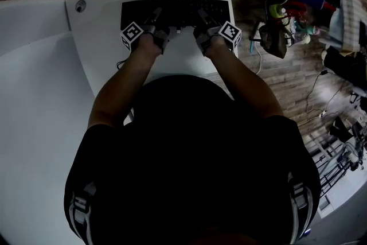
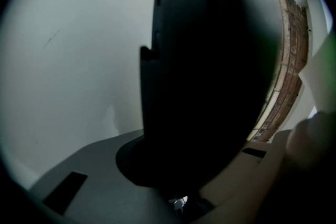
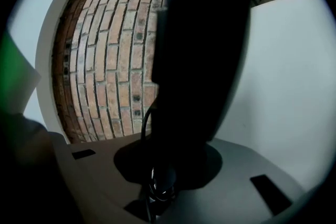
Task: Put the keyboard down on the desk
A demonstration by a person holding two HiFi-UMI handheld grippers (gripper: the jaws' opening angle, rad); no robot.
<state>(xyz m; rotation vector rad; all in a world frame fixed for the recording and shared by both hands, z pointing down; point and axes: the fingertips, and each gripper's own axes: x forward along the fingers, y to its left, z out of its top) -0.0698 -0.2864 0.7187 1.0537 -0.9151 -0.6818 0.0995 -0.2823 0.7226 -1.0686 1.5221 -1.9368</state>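
Clamping the keyboard (image 1: 179, 7), left gripper (image 1: 156, 14) and right gripper (image 1: 202, 14) hang over the desk (image 1: 103, 49).

Your keyboard (image 1: 175, 8) is black, your desk (image 1: 103, 54) white. The cubes (image 1: 132, 34) on your left gripper (image 1: 156, 14) and right gripper (image 1: 202, 14) show black-and-white square markers, the gripper bodies plain grey. The floor (image 3: 115, 50) is red-brown brick with pale mortar lines; your shirt (image 1: 189, 163) is black, sleeves (image 1: 80, 206) banded grey-white.

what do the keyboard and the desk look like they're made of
Keyboard: probably black plastic with a matte finish; the casing looks dull and even, with no glare.
Desk: a smooth white top, likely laminate or painted board; the colour is flat and uniform, with no grain. Its core can't be told.
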